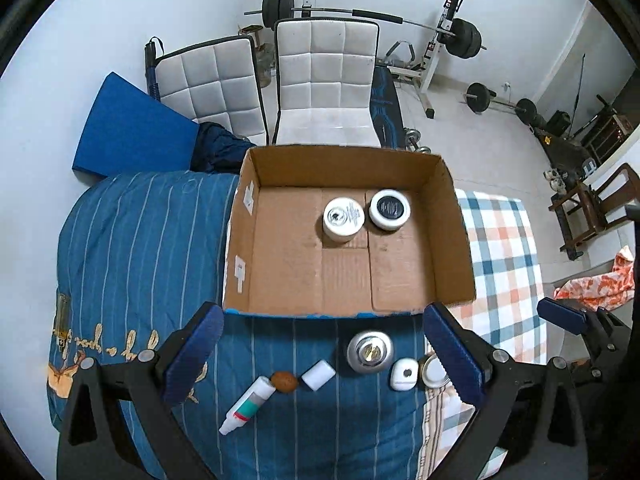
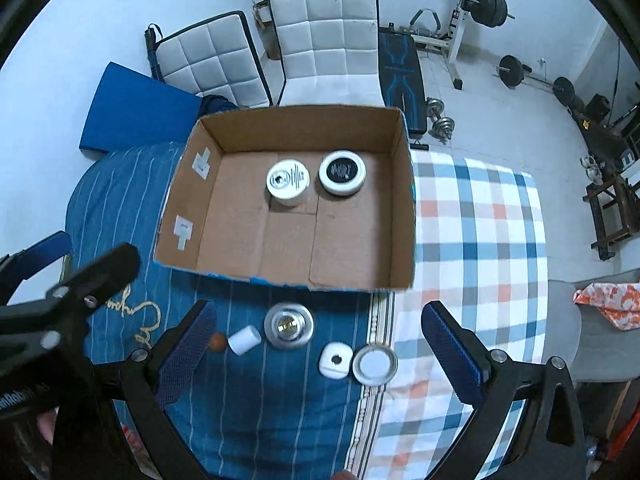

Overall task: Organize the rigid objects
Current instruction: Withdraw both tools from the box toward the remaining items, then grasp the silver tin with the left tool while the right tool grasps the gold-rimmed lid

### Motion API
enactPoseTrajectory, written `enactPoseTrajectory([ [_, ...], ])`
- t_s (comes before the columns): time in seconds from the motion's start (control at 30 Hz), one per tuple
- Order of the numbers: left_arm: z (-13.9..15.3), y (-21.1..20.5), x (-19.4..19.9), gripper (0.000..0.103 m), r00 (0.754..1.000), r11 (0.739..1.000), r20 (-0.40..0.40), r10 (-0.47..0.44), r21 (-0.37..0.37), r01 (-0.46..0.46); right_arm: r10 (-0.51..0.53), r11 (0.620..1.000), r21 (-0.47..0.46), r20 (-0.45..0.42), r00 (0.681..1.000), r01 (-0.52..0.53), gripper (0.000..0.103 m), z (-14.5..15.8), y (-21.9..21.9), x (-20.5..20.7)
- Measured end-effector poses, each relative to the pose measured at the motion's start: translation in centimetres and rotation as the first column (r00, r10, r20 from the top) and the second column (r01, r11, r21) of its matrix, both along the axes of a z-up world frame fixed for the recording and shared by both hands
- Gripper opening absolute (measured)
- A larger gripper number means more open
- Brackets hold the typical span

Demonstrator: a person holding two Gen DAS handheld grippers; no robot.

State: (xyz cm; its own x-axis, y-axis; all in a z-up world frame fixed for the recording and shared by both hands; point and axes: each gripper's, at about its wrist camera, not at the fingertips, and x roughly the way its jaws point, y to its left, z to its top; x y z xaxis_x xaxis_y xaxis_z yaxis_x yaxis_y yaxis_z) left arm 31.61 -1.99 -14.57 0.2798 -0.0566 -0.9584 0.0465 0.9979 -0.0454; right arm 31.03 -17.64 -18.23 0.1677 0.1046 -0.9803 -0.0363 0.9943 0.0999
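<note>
An open cardboard box (image 1: 452, 208) (image 2: 404, 184) sits on the bed and holds a white jar (image 1: 343, 216) (image 2: 288, 181) and a dark-lidded jar (image 1: 389, 208) (image 2: 342, 172). In front of it lie a white tube (image 1: 248, 402), a brown nut (image 1: 285, 382) (image 2: 218, 343), a white block (image 1: 318, 375) (image 2: 244, 340), a round silver item (image 1: 369, 351) (image 2: 288, 325), a small white case (image 1: 403, 374) (image 2: 335, 360) and a metal lid (image 1: 434, 370) (image 2: 375, 364). My left gripper (image 1: 324, 356) is open above them. My right gripper (image 2: 320, 352) is open too.
The bed has a blue striped cover (image 1: 140, 240) and a checked blanket (image 2: 480, 220). Two white chairs (image 1: 326, 80) stand behind the box, with a blue mat (image 1: 132, 128) and weight equipment (image 1: 460, 36) beyond. The left gripper's arm (image 2: 80, 280) shows in the right wrist view.
</note>
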Motion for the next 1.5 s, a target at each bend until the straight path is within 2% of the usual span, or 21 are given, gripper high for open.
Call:
enactPoseTrajectory([
  [0.1,-2.1,-0.3,-1.2,0.103,0.999,0.998,-0.026,-0.027,0.058,0.029,-0.022,1.000,0.000,-0.042,0.999,0.022,0.103,-2.1,-1.2,-1.3],
  [0.17,-4.9,-0.6,-2.0,0.103,0.996,0.995,-0.080,-0.042,0.090,0.049,-0.049,0.999,-0.006,-0.092,0.995,0.049,0.103,-4.8,-2.5,-2.5],
  [0.27,-9.8,-1.5,-2.9,0.103,0.978,0.993,-0.197,-0.067,0.080,0.084,-0.099,0.995,-0.025,-0.174,0.980,0.096,0.103,-8.8,-4.5,-4.3],
  [0.43,-16.9,-3.9,-2.7,0.103,0.941,0.993,-0.325,-0.088,0.041,0.108,-0.185,0.983,-0.055,-0.295,0.938,0.176,0.103,-16.5,-7.6,-6.3],
  [0.6,-21.5,-6.4,-1.7,0.102,0.905,0.992,-0.412,-0.107,0.020,0.126,-0.226,0.972,-0.029,-0.383,0.896,0.233,0.102,-22.5,-8.4,-6.8],
  [0.67,-23.3,-7.2,-1.4,0.102,0.887,0.990,-0.448,-0.115,0.023,0.140,-0.239,0.966,-0.008,-0.416,0.878,0.259,0.099,-24.4,-8.4,-7.0],
  [0.7,-24.1,-7.7,-1.3,0.102,0.876,0.988,-0.466,-0.123,0.023,0.150,-0.244,0.964,-0.008,-0.430,0.869,0.267,0.093,-25.0,-8.4,-7.1],
  [0.73,-24.8,-8.1,-1.3,0.102,0.869,0.986,-0.477,-0.132,0.026,0.164,-0.248,0.962,-0.006,-0.443,0.862,0.274,0.088,-25.5,-8.5,-7.2],
  [0.77,-25.4,-8.5,-1.2,0.102,0.865,0.984,-0.483,-0.137,0.031,0.173,-0.258,0.955,0.017,-0.440,0.860,0.295,0.088,-25.7,-8.7,-7.4],
  [0.83,-26.3,-8.9,-1.1,0.099,0.863,0.982,-0.485,-0.141,0.040,0.183,-0.277,0.953,-0.010,-0.426,0.861,0.302,0.080,-25.4,-9.3,-7.5],
  [0.87,-26.6,-9.1,-1.1,0.088,0.868,0.981,-0.477,-0.141,0.047,0.186,-0.286,0.954,-0.036,-0.418,0.862,0.299,0.078,-25.2,-9.8,-7.6],
  [0.9,-27.0,-9.1,-1.1,0.083,0.869,0.982,-0.474,-0.141,0.047,0.184,-0.290,0.954,-0.052,-0.418,0.861,0.296,0.078,-25.2,-10.0,-7.6],
  [0.93,-27.3,-9.1,-1.2,0.072,0.866,0.985,-0.481,-0.136,0.029,0.171,-0.293,0.954,-0.064,-0.422,0.858,0.294,0.078,-25.2,-10.3,-7.6],
  [0.97,-27.8,-9.0,-1.4,0.070,0.858,0.988,-0.498,-0.127,0.016,0.156,-0.289,0.953,-0.044,-0.431,0.855,0.300,0.078,-25.1,-10.5,-7.7],
  [1.03,-27.7,-8.9,-1.9,0.070,0.863,0.988,-0.490,-0.123,0.023,0.155,-0.276,0.953,-0.008,-0.440,0.855,0.304,0.078,-25.0,-10.6,-7.7],
  [1.13,-27.7,-8.7,-3.4,0.070,0.854,0.986,-0.504,-0.130,0.025,0.165,-0.263,0.956,-0.007,-0.460,0.848,0.293,0.079,-25.5,-10.5,-7.9],
  [1.23,-27.7,-8.5,-4.1,0.070,0.860,0.987,-0.494,-0.127,0.026,0.161,-0.273,0.957,-0.047,-0.473,0.838,0.285,0.079,-26.6,-10.4,-7.9],
  [1.27,-27.9,-8.4,-4.1,0.070,0.858,0.988,-0.499,-0.124,0.021,0.155,-0.277,0.959,-0.069,-0.449,0.850,0.275,0.076,-26.4,-10.4,-7.7],
  [1.33,-28.3,-8.3,-4.2,0.070,0.862,0.990,-0.495,-0.112,0.018,0.139,-0.288,0.957,-0.107,-0.434,0.853,0.269,0.069,-26.3,-10.2,-7.8],
  [1.5,-28.7,-7.9,-4.1,0.069,0.874,0.993,-0.479,-0.088,0.029,0.116,-0.309,0.951,-0.154,-0.403,0.861,0.269,0.068,-26.1,-8.9,-8.1],
])
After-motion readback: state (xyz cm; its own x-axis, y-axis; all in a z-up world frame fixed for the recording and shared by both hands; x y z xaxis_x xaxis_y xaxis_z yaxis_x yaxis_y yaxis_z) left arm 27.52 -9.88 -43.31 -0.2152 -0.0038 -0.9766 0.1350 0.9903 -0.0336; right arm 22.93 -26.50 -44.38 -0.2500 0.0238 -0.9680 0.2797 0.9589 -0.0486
